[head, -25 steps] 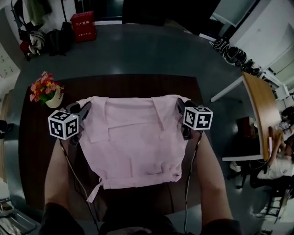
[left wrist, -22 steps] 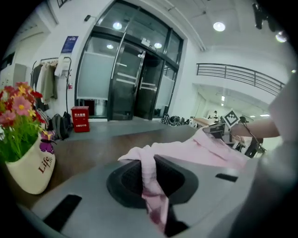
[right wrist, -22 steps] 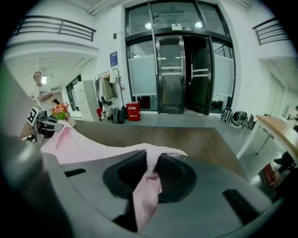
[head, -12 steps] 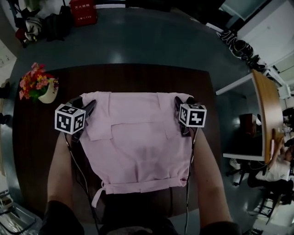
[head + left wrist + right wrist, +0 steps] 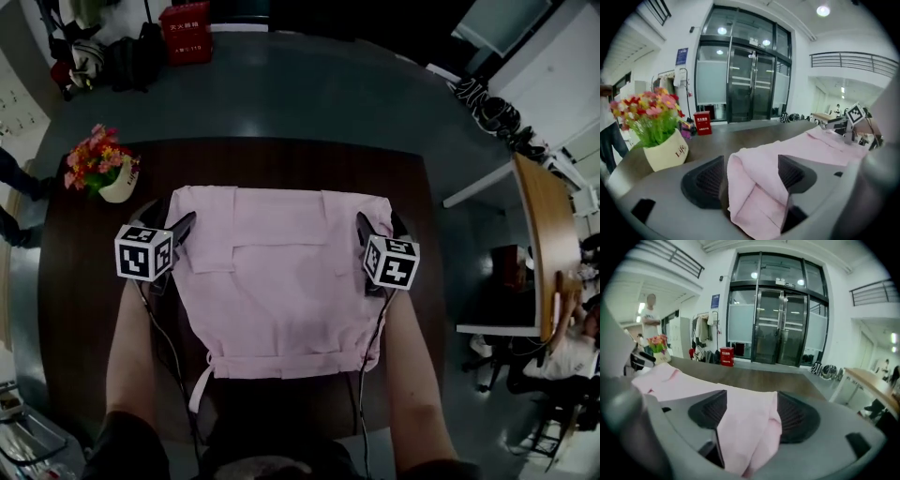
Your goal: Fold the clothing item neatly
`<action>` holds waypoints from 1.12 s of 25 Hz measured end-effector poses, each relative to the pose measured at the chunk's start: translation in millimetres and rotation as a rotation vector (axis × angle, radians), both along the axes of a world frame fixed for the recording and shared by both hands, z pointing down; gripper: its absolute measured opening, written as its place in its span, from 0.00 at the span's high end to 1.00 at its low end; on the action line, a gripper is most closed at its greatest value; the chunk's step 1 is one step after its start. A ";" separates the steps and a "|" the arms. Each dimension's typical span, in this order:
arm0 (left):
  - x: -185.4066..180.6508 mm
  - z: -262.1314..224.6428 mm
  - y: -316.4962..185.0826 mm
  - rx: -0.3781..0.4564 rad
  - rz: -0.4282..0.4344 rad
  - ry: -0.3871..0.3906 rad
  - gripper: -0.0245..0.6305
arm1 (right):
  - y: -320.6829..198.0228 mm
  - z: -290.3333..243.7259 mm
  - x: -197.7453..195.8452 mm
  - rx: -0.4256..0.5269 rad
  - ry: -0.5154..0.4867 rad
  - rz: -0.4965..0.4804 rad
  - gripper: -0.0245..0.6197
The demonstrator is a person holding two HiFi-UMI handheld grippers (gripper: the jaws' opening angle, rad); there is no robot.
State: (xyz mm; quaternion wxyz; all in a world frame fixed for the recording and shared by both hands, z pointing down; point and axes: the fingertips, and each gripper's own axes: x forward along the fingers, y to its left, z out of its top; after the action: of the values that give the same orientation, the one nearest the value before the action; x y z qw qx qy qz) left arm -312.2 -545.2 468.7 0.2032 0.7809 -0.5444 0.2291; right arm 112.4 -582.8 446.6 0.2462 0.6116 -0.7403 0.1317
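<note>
Head view: pink garment (image 5: 281, 272) flat on counter (image 5: 84, 309). Left gripper (image 5: 171, 219) and right gripper (image 5: 379, 223) at its far corners; fingers just opened wide, cloth apparently slack between.

An office lobby: tall glass doors (image 5: 780, 315), mezzanine railing (image 5: 855, 61), wooden desk (image 5: 532, 234).

The garment (image 5: 281, 281) is pale pink, the table (image 5: 75, 309) dark brown wood grain, the left gripper (image 5: 167, 217) and right gripper (image 5: 380, 223) grey with black ribbed pads (image 5: 705, 180) and black-and-white marker cubes (image 5: 143, 253), the flowers (image 5: 94, 159) red, pink and yellow in a cream pot (image 5: 119, 187).
</note>
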 end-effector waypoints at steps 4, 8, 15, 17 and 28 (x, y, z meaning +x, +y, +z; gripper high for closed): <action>19.7 -53.0 44.4 0.121 -0.012 0.032 0.44 | 55.5 -32.1 -26.1 0.087 -0.139 -0.099 0.47; 71.3 -95.3 110.2 0.188 0.032 0.155 0.44 | 115.2 -73.9 -44.7 0.182 -0.202 -0.193 0.48; 152.6 -147.5 254.6 0.298 0.089 0.245 0.55 | 253.9 -152.0 -49.9 0.331 -0.327 -0.278 0.61; 166.2 -154.7 299.3 0.330 0.060 0.260 0.69 | 305.7 -161.2 -47.6 0.351 -0.368 -0.302 0.68; 250.3 -177.3 537.5 0.363 0.069 0.322 0.95 | 543.3 -198.3 -8.3 0.476 -0.443 -0.368 0.97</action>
State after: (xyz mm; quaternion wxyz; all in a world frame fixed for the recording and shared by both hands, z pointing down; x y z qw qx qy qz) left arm -61.8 -7.7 291.4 0.1357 0.8494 -0.5100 0.0069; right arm 104.0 -39.5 248.4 -0.0495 0.4652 -0.8830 0.0387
